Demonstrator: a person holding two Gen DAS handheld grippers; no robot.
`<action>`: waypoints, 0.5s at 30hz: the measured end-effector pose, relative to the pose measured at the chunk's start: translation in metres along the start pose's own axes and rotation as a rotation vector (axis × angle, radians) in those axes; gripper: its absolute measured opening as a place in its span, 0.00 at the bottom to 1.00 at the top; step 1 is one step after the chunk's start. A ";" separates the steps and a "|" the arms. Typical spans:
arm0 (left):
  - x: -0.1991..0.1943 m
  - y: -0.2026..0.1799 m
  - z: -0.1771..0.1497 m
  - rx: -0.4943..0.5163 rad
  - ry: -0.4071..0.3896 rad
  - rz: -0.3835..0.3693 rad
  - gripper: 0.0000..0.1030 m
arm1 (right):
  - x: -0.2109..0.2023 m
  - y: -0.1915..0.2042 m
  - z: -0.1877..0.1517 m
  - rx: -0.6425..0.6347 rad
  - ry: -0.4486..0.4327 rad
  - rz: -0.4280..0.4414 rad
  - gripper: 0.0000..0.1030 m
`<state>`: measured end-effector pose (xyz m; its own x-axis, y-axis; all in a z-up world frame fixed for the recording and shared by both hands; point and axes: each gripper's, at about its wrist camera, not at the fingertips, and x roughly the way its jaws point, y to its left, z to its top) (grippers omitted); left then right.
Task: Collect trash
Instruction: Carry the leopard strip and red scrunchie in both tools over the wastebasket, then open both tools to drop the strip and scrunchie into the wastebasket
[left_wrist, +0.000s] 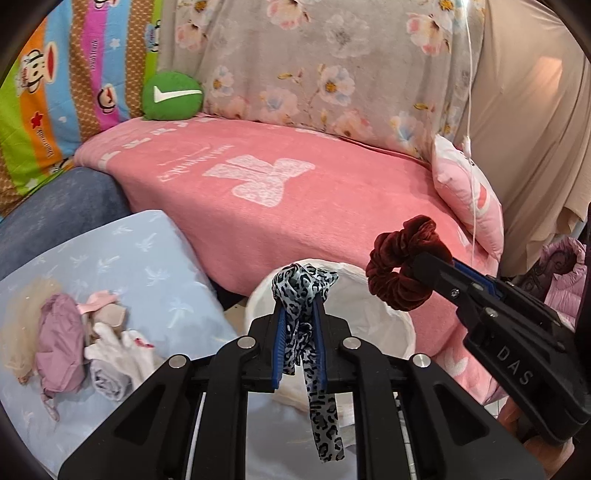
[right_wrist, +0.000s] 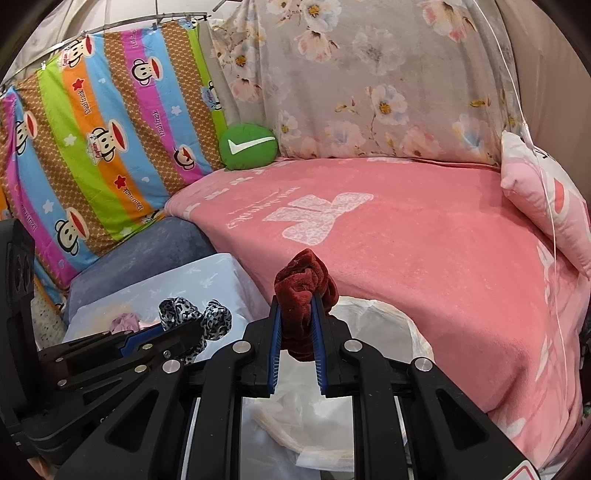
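Observation:
My left gripper (left_wrist: 300, 306) is shut on a leopard-print scrunchie (left_wrist: 303, 291) whose tail hangs down between the fingers. It holds it over a white bin lined with a white bag (left_wrist: 373, 314). My right gripper (right_wrist: 297, 306) is shut on a dark red velvet scrunchie (right_wrist: 304, 280), also over the white bin (right_wrist: 384, 317). In the left wrist view the right gripper (left_wrist: 424, 258) comes in from the right with the red scrunchie (left_wrist: 402, 269). In the right wrist view the left gripper (right_wrist: 192, 325) shows at lower left with the leopard scrunchie (right_wrist: 195, 314).
A pink blanket (left_wrist: 295, 184) covers the bed behind the bin. A light blue pillow (left_wrist: 129, 266) at left carries a doll and small cloths (left_wrist: 81, 343). A green round cushion (left_wrist: 171, 96), a floral quilt (left_wrist: 314, 66) and a pink pillow (left_wrist: 469, 195) lie at the back.

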<state>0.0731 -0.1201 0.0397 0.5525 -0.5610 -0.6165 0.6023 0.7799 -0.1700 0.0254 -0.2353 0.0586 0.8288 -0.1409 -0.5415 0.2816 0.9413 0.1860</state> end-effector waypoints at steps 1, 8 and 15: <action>0.004 -0.004 0.001 0.008 0.003 -0.004 0.14 | 0.001 -0.004 -0.001 0.006 0.002 -0.004 0.14; 0.021 -0.020 0.001 0.043 0.030 -0.022 0.15 | 0.008 -0.024 -0.004 0.035 0.013 -0.027 0.15; 0.025 -0.020 0.000 0.030 0.009 0.014 0.62 | 0.010 -0.031 -0.004 0.051 0.005 -0.041 0.19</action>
<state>0.0751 -0.1493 0.0278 0.5554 -0.5478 -0.6257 0.6119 0.7787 -0.1386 0.0230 -0.2646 0.0441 0.8134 -0.1775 -0.5539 0.3400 0.9177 0.2052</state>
